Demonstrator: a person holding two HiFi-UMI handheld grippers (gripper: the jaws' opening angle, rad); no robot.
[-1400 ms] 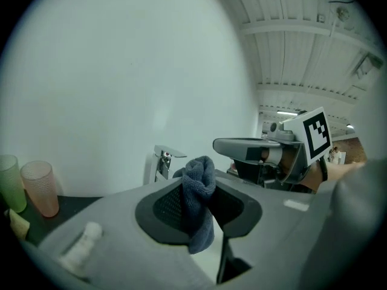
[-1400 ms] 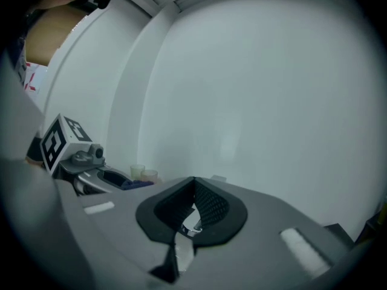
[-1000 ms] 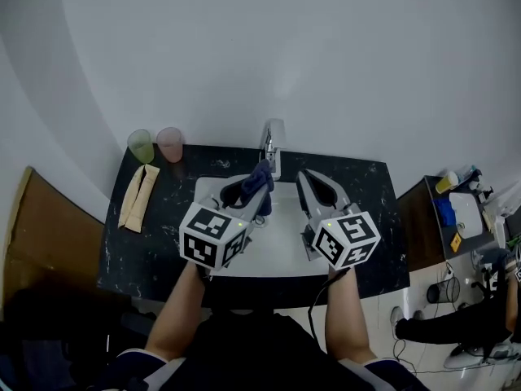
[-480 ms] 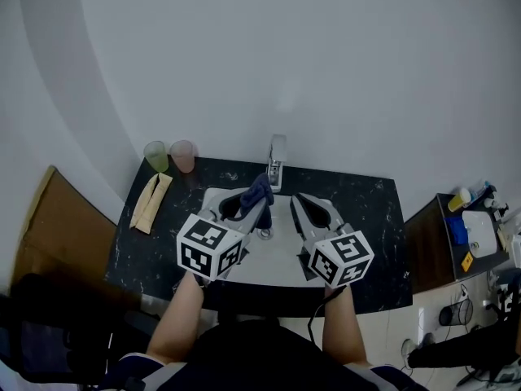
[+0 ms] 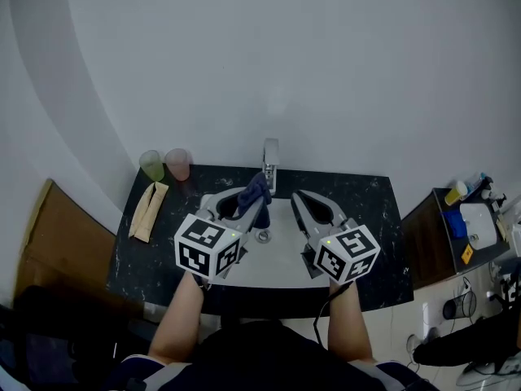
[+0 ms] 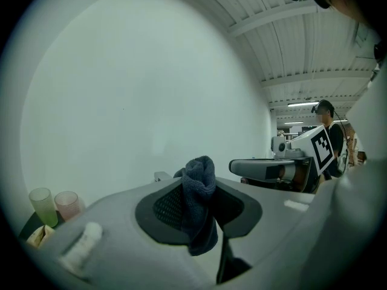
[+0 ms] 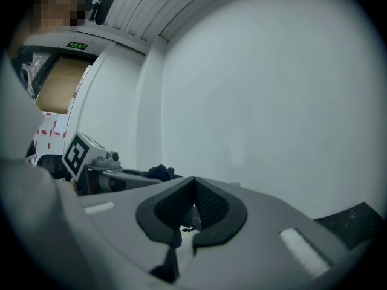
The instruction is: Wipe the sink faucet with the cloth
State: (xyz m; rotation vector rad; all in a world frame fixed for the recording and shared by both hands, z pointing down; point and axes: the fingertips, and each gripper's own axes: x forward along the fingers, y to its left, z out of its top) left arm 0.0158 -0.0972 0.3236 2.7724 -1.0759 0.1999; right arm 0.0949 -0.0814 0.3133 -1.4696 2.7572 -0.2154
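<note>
Against a plain white wall, a dark speckled counter (image 5: 362, 198) was seen from above. A white sink (image 5: 281, 261) was set into it, and the faucet (image 5: 270, 155) stood at the sink's far edge.

Over the last second little was altered at the sink itself. The head view was shifted, so the counter sat at a different place in the picture. Both grippers were kept over the basin in much the same pose.

The left gripper (image 5: 244, 204) was held with its jaws clamped on the dark blue cloth (image 6: 198, 201). The cloth was bunched between the pads, with its top sticking up above them and a tail hanging below. That grip was not loosened. The cloth was carried at the tips of the left jaws, close in front of the faucet's lower part. Whether it touched the metal could not be told.

The right gripper (image 5: 308, 204) was held just to the right of the left jaws. Its own jaws were pressed together with nothing between them, pointing toward the wall beside the faucet. A green cup (image 5: 151, 164) and a pink cup (image 5: 177, 163) were left well off to the left of the left jaws.

For the task, the stillness was judged to mean that the cloth was secured and brought up to the faucet. No clear wiping stroke had been made across it, so most of the wiping was taken as not yet done.
</note>
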